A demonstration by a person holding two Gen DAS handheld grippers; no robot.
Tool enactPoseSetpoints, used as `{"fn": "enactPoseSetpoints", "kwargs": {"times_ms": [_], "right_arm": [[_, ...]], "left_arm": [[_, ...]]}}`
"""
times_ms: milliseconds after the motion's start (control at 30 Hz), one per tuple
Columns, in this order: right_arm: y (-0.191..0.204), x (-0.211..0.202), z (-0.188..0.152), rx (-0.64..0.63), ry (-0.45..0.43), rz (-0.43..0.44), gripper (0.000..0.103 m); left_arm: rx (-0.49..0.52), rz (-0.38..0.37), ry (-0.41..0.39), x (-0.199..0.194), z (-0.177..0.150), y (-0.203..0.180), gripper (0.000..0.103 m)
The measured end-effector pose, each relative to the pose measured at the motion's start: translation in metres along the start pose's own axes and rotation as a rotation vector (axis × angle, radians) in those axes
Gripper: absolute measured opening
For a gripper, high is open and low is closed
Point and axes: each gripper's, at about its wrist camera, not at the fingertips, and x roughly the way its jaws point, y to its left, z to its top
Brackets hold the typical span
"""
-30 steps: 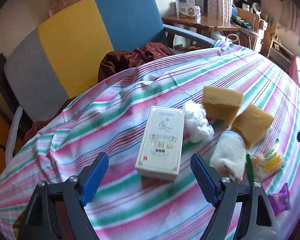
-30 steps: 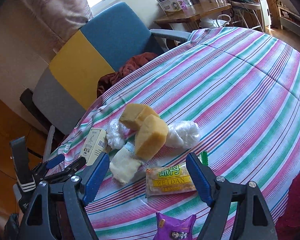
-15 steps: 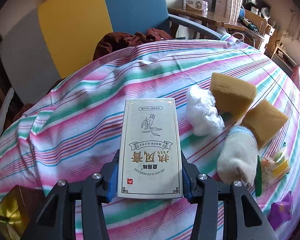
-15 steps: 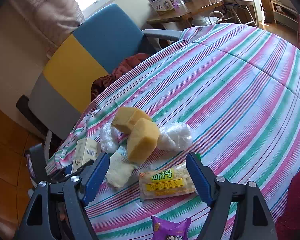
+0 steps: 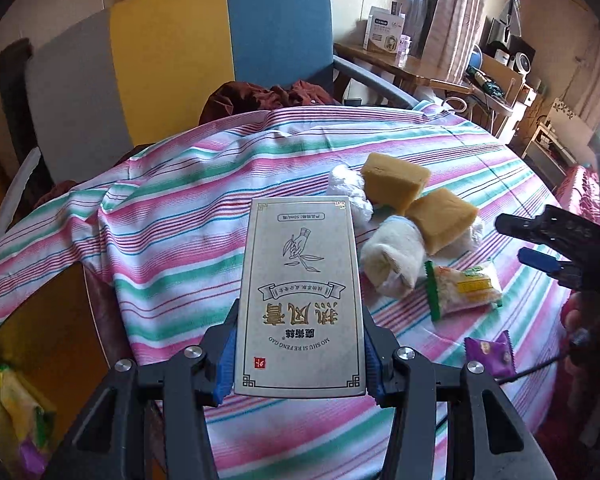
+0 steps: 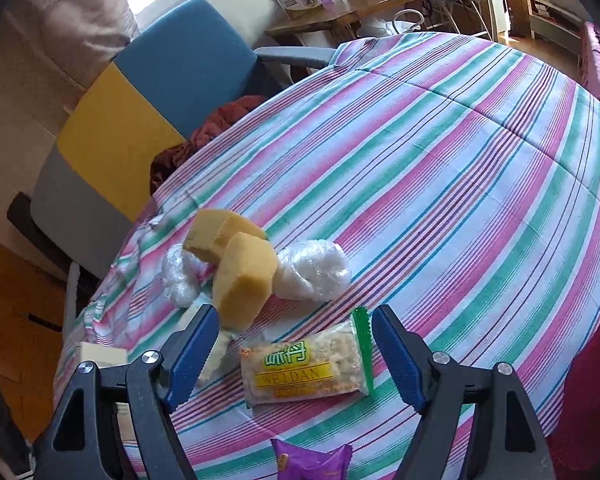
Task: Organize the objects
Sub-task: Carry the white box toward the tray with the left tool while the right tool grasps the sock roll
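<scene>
My left gripper [image 5: 300, 354] is shut on a cream box with gold print [image 5: 300, 292] and holds it up above the striped tablecloth [image 5: 180, 216]. My right gripper [image 6: 296, 354] is open and hovers over a clear WEIDAN snack packet [image 6: 306, 368], which lies between its blue fingers; the packet also shows in the left wrist view [image 5: 462, 286]. Two yellow sponges [image 6: 242, 276] [image 5: 394, 182], two clear plastic wads [image 6: 312, 270] [image 5: 346, 186], a white sock roll [image 5: 392, 254] and a purple sachet [image 6: 312, 460] lie close together on the cloth.
A chair with grey, yellow and blue back [image 5: 172, 68] stands behind the table, with a dark red cloth [image 5: 260, 94] on its seat. A yellow container with packets [image 5: 16, 400] sits low at the left. A wooden desk with boxes [image 5: 384, 60] stands behind.
My left gripper closed on the cream box and lifted it off the cloth. My right gripper moved closer over the WEIDAN packet, staying open.
</scene>
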Motion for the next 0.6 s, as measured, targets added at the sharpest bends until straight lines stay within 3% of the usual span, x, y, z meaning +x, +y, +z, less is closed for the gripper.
{"fn": "enactPoseSetpoints", "kwargs": {"times_ms": [200, 333, 467, 600], "right_arm": [[-0.008, 0.023, -0.004, 0.02, 0.102, -0.054, 0.08], [-0.003, 0.032, -0.014, 0.02, 0.189, 0.043, 0.081], [0.025, 0.038, -0.033, -0.049, 0.319, 0.274, 0.081], [0.048, 0.038, -0.047, -0.171, 0.351, 0.286, 0.08]], "left_arm": [[-0.029, -0.038, -0.024, -0.033, -0.03, -0.001, 0.051], [-0.039, -0.036, -0.043, -0.052, -0.051, 0.005, 0.051], [-0.083, -0.036, -0.053, -0.069, -0.068, 0.02, 0.051], [-0.134, -0.03, -0.063, -0.082, -0.079, 0.036, 0.051]]}}
